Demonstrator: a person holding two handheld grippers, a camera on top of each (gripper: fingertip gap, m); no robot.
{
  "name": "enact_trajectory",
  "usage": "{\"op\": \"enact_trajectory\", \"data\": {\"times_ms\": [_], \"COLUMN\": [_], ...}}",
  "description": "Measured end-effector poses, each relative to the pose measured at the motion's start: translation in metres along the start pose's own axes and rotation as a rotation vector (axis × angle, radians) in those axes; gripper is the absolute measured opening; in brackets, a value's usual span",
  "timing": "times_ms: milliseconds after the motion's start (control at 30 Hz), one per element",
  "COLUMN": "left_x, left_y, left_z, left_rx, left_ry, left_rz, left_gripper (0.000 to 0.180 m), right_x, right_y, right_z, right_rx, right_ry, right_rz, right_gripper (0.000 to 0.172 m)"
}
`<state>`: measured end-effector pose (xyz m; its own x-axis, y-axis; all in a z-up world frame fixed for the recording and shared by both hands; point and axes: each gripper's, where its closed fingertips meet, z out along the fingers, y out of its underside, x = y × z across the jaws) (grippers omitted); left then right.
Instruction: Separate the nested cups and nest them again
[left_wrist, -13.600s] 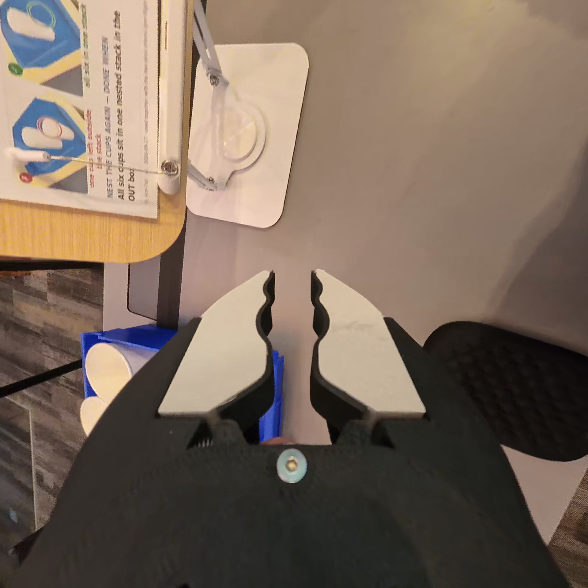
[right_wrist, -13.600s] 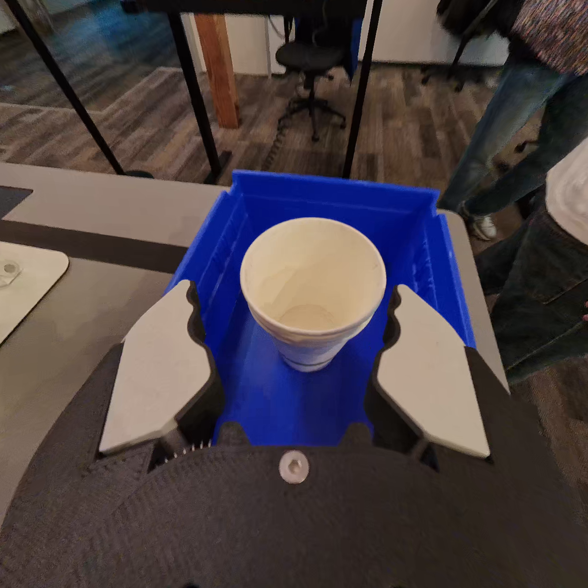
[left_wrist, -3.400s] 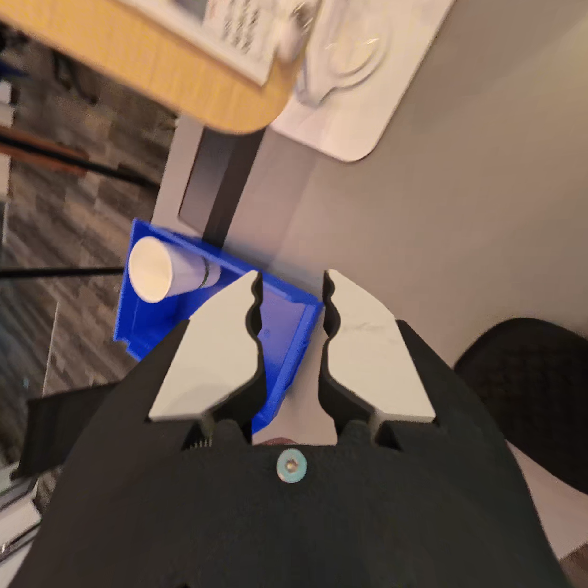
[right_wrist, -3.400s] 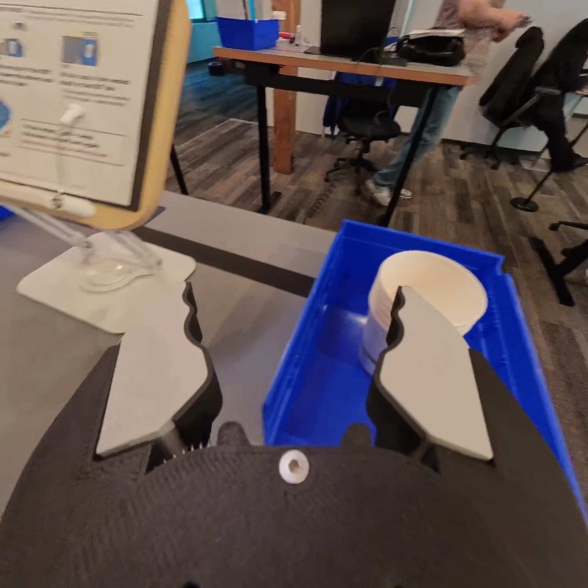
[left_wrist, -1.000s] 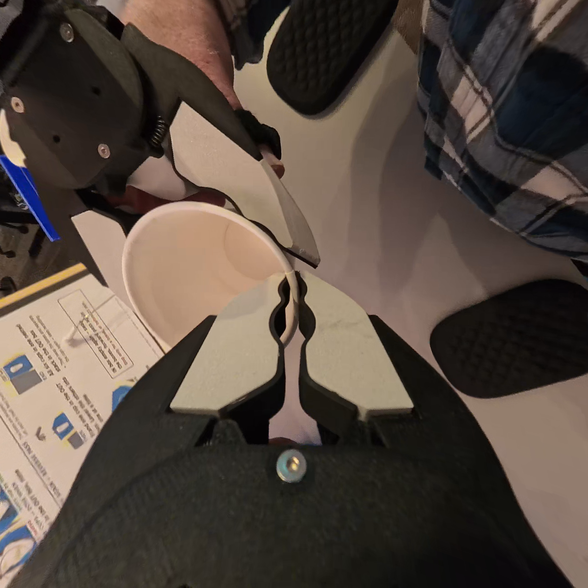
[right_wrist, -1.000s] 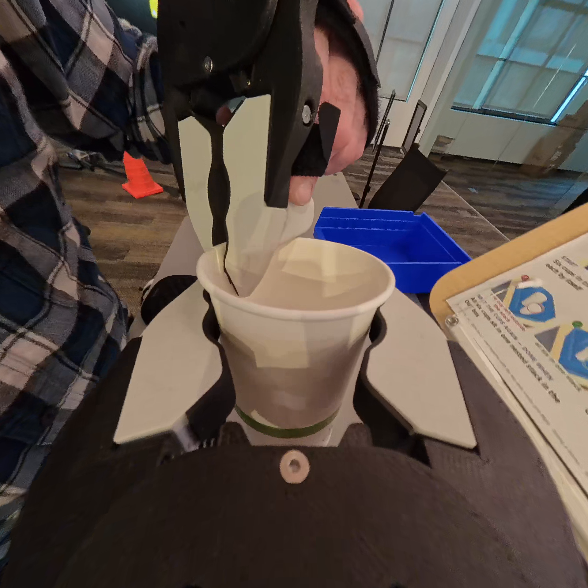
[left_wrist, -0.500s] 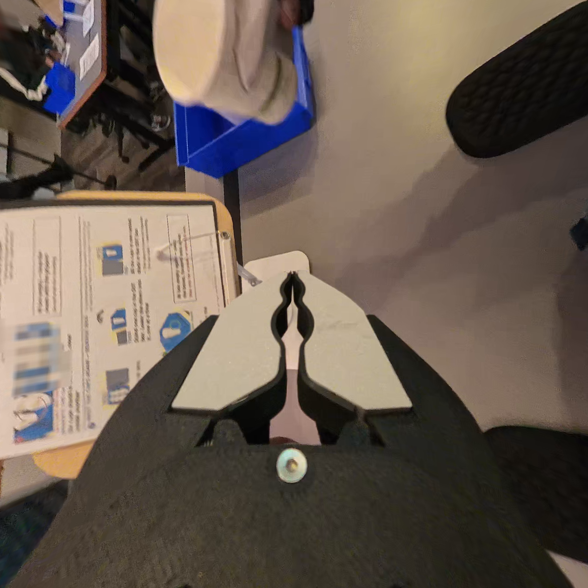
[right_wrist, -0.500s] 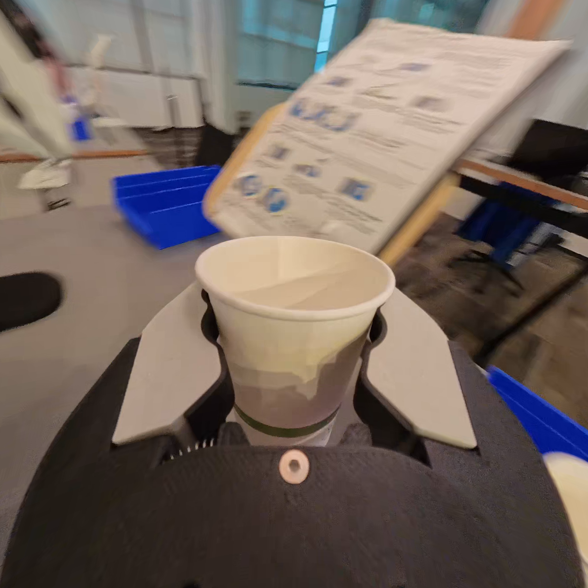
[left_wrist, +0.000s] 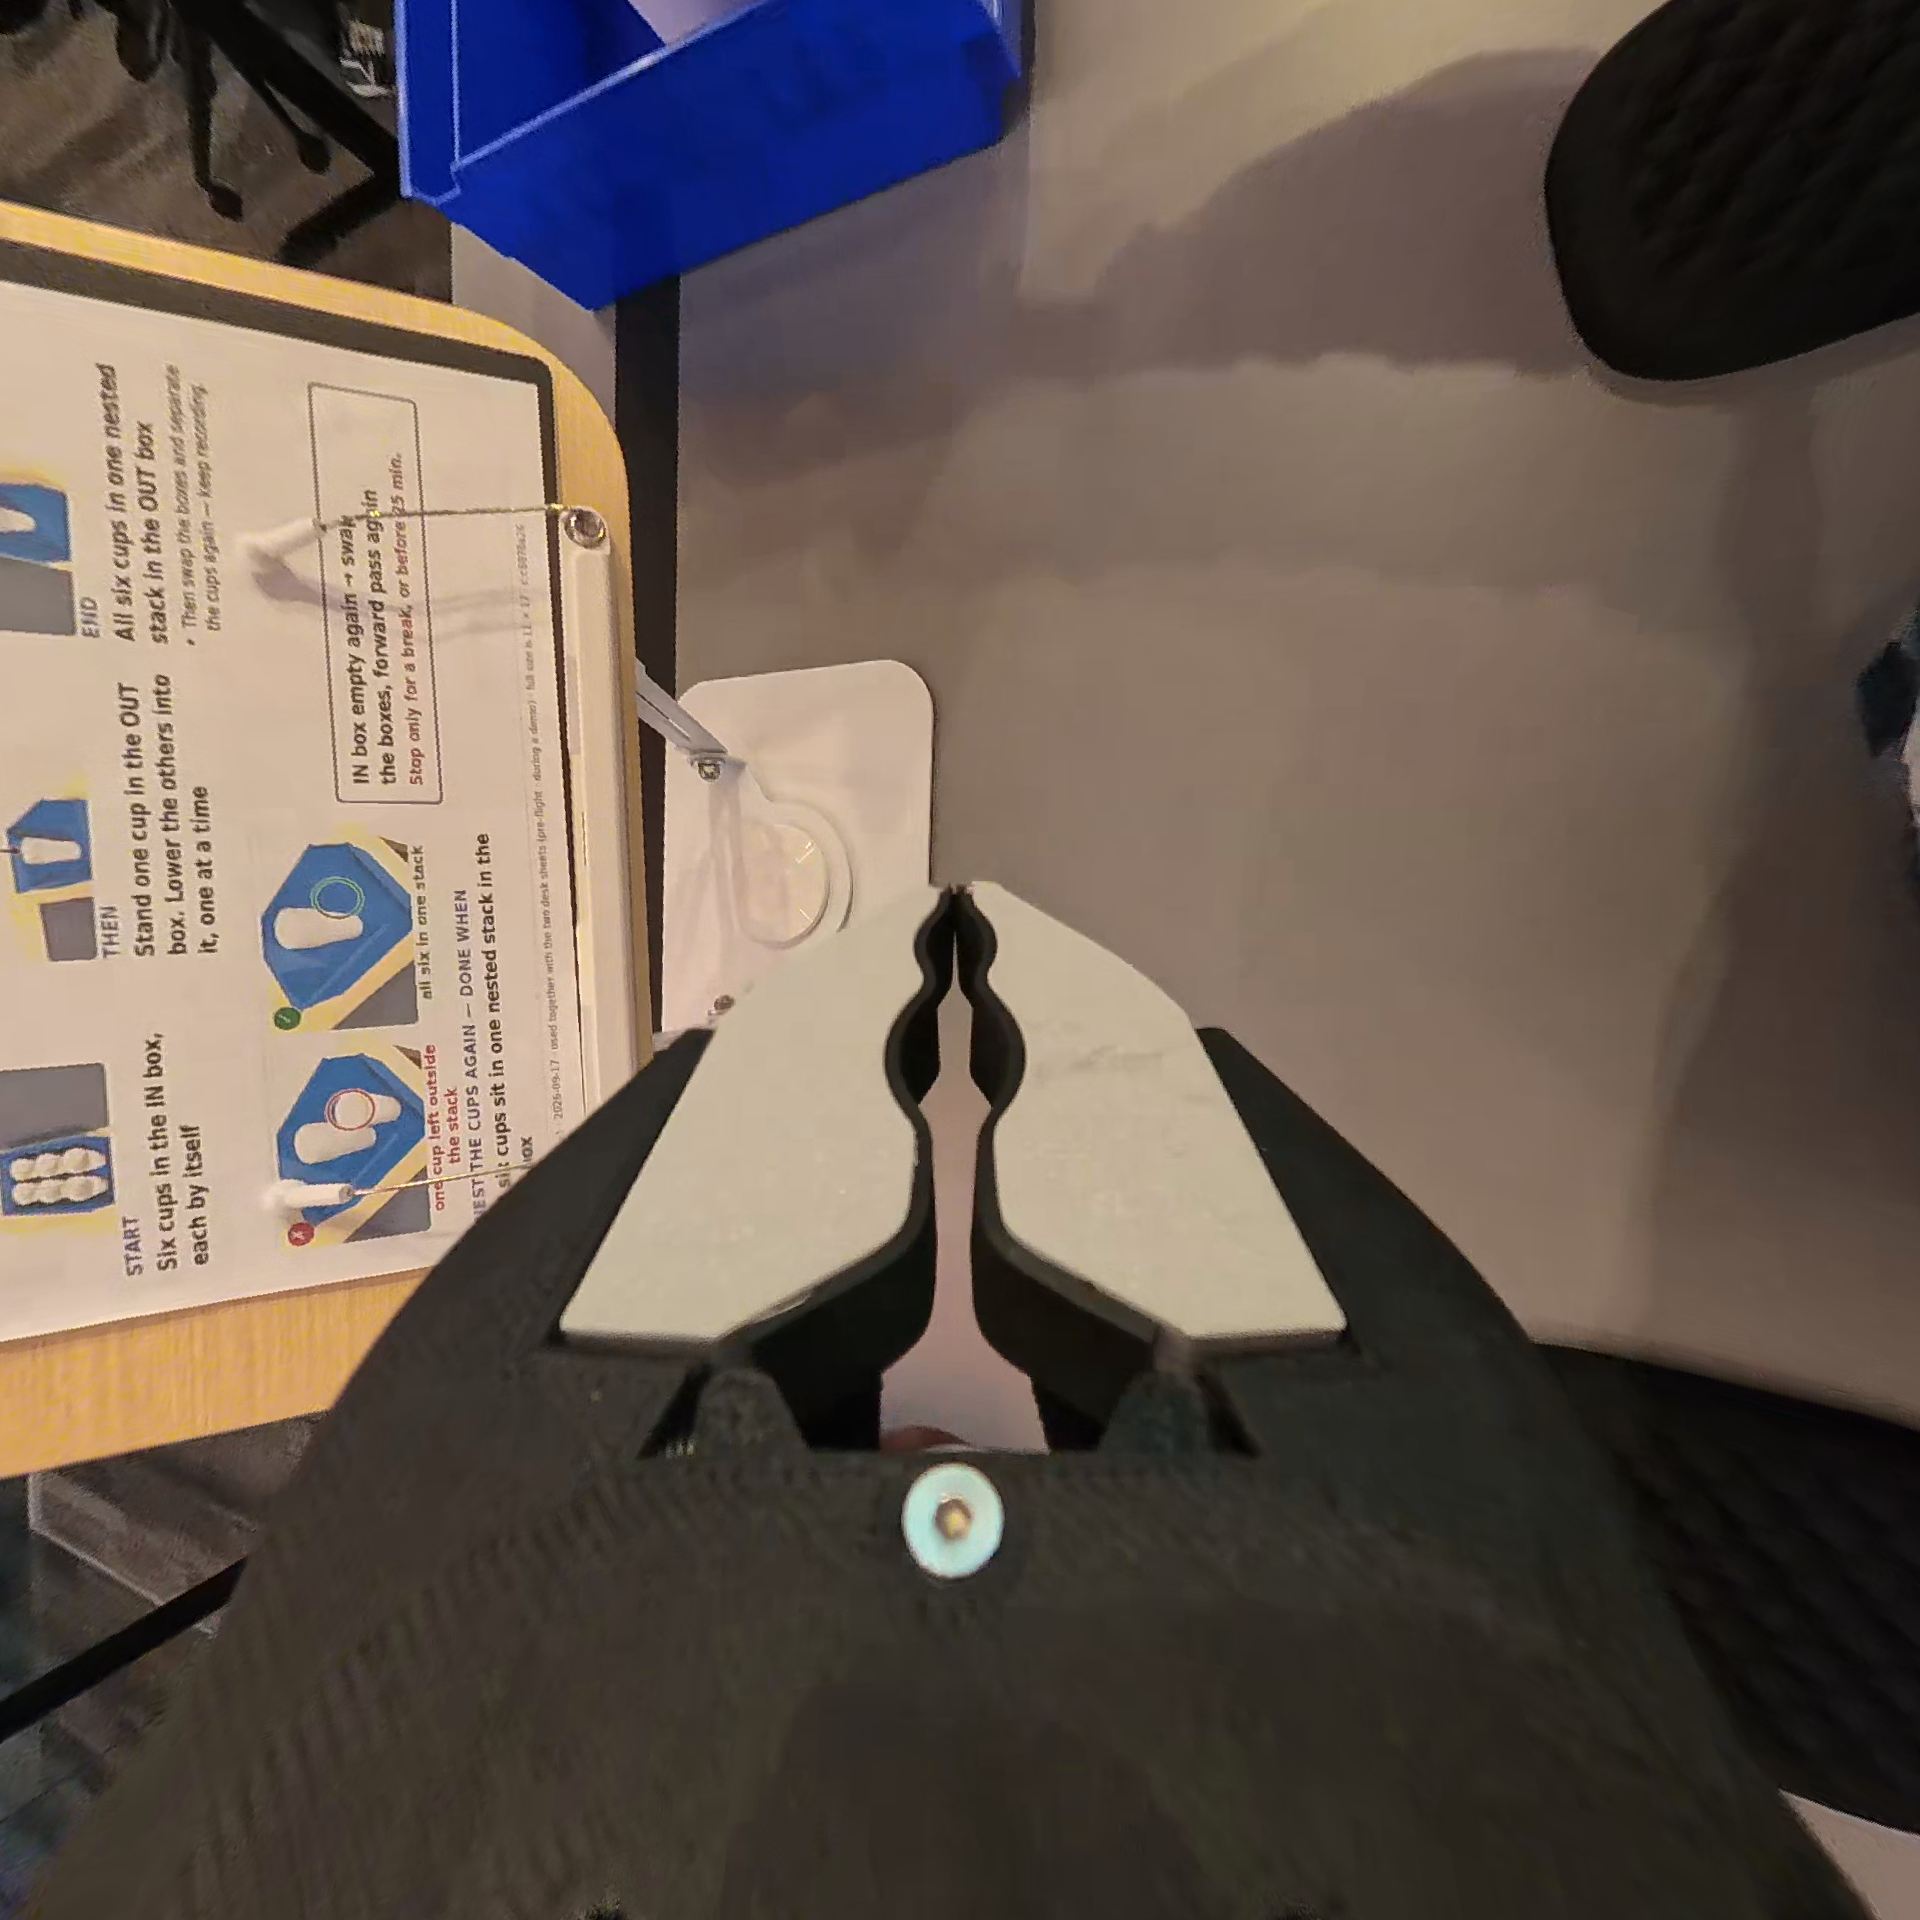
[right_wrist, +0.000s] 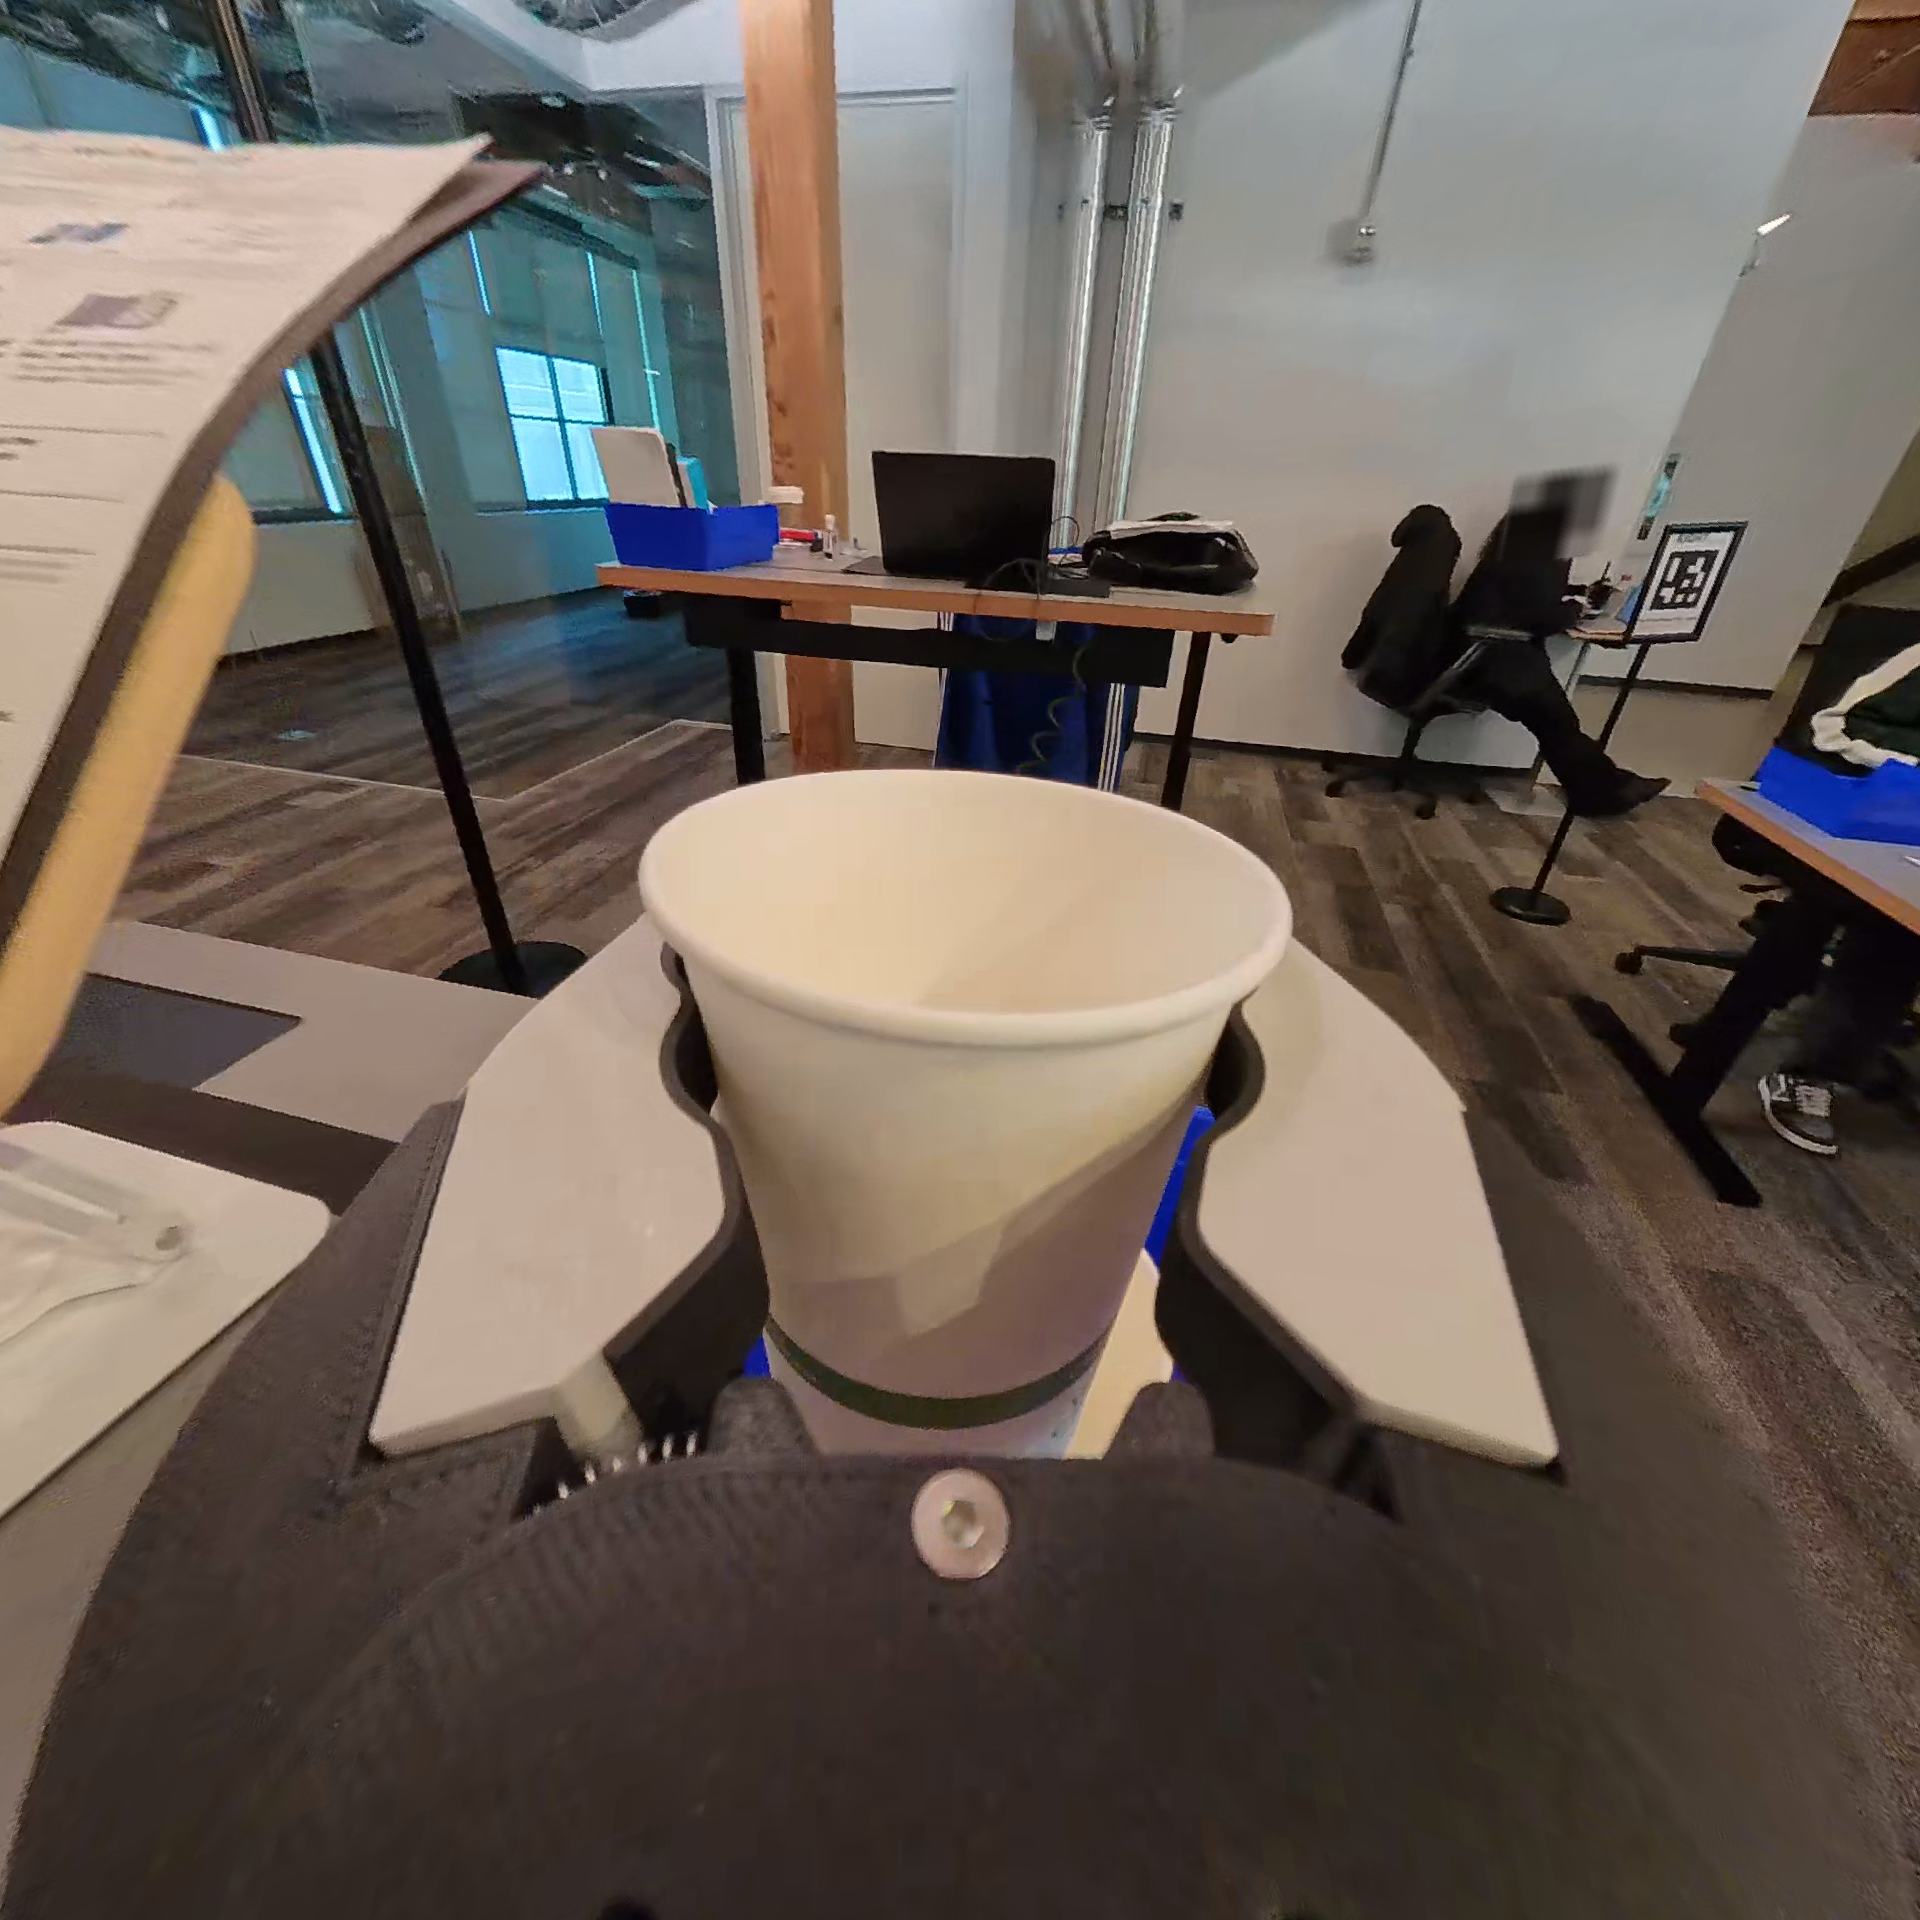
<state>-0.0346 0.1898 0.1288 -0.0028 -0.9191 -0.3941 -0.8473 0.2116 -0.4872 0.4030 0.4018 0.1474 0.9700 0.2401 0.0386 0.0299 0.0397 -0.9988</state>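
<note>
My right gripper (right_wrist: 961, 987) is shut on a white paper cup (right_wrist: 966, 1122) with a green band near its base and holds it upright; both pads press on its sides. Under it, a bit of a blue bin (right_wrist: 1195, 1132) and the rim of another white cup (right_wrist: 1127, 1351) show. My left gripper (left_wrist: 954, 894) is shut with its tips touching and nothing between them, above the grey table (left_wrist: 1299, 675). A blue bin (left_wrist: 727, 135) sits at the top of the left wrist view.
An instruction sheet on a wooden board (left_wrist: 312, 831) stands on a white base (left_wrist: 831, 748) at the left. Black padded rests (left_wrist: 1745, 177) lie on the table's right side. Desks, chairs and a seated person (right_wrist: 1527, 644) are behind.
A second ago my left gripper pinched the rim of the cup held by the right. The rim has left its grasp and it has swung away, shut on air. The right gripper turned with the cup.
</note>
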Motion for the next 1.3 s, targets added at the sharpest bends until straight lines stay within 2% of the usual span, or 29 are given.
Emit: {"op": "enact_trajectory", "data": {"times_ms": [33,200,467,600,733,833,1033,1167,1300], "left_x": [-0.001,-0.006,-0.010,-0.009,-0.011,-0.014,-0.014,-0.008,0.004], "left_y": [0.001,0.005,0.006,0.010,0.013,0.014,0.017,0.017,0.023], "left_z": [0.002,0.011,0.017,0.016,0.012,0.007,-0.001,-0.002,0.006], "left_rx": [-0.003,-0.009,-0.004,-0.013,-0.010,-0.002,0.015,0.022,0.021], "left_ry": [0.004,0.018,0.032,0.031,0.008,-0.021,-0.066,-0.085,-0.075], "left_rz": [-0.003,-0.015,-0.016,-0.023,-0.049,-0.077,-0.132,-0.154,-0.192], "left_gripper": [0.000,0.000,0.000,0.000,0.000,0.004,0.011,0.016,0.018], "right_x": [0.002,0.010,0.008,0.009,0.009,0.003,-0.053,-0.111,-0.175], "right_y": [0.006,0.032,0.076,0.090,0.079,0.051,0.023,0.036,0.068], "right_z": [0.004,0.018,0.022,0.014,-0.003,-0.023,-0.080,-0.116,-0.145], "right_rx": [-0.008,-0.047,-0.224,-0.315,-0.322,-0.257,-0.224,-0.238,-0.262], "right_ry": [0.003,0.008,-0.010,0.000,0.039,0.056,0.005,-0.063,-0.153], "right_rz": [0.000,0.004,0.026,0.054,0.026,0.009,-0.050,-0.031,0.032], "right_gripper": [0.096,0.096,0.100,0.117,0.126,0.125,0.123,0.120,0.116]}}
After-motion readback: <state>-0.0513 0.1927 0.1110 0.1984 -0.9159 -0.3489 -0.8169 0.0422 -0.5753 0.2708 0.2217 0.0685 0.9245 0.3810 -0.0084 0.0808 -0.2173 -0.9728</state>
